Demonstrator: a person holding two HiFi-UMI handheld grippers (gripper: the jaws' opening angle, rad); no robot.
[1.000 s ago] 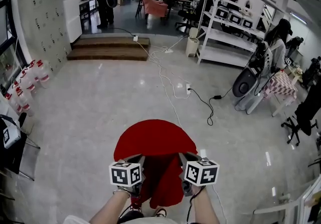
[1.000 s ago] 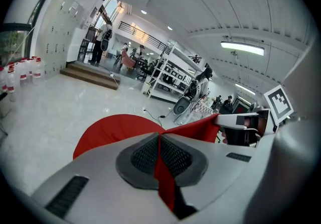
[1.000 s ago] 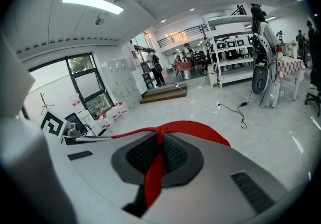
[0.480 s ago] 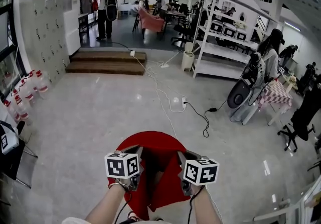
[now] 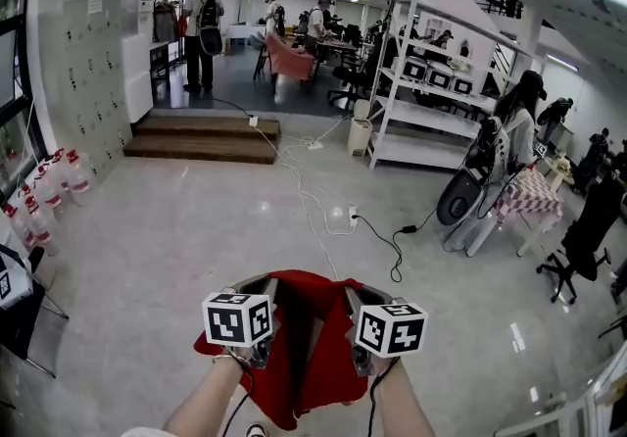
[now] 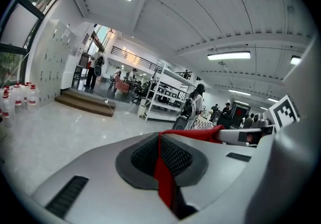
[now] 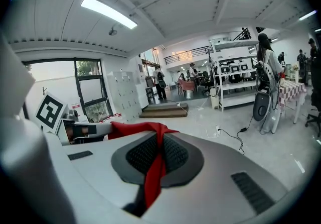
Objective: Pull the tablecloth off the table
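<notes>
The left gripper was clamped tight on a pinched fold of the red fabric tablecloth. The right gripper was closed on another fold of it in the same way. The two grippers were held side by side, near each other. The cloth sagged between them and hung down in a bunch above the glossy grey floor.

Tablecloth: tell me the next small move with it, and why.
Probably draw both grippers back toward the body together. The left gripper and the right gripper are each shut on a fold of the red tablecloth, which hangs bunched between them, so an even pull should bring it clear.
</notes>
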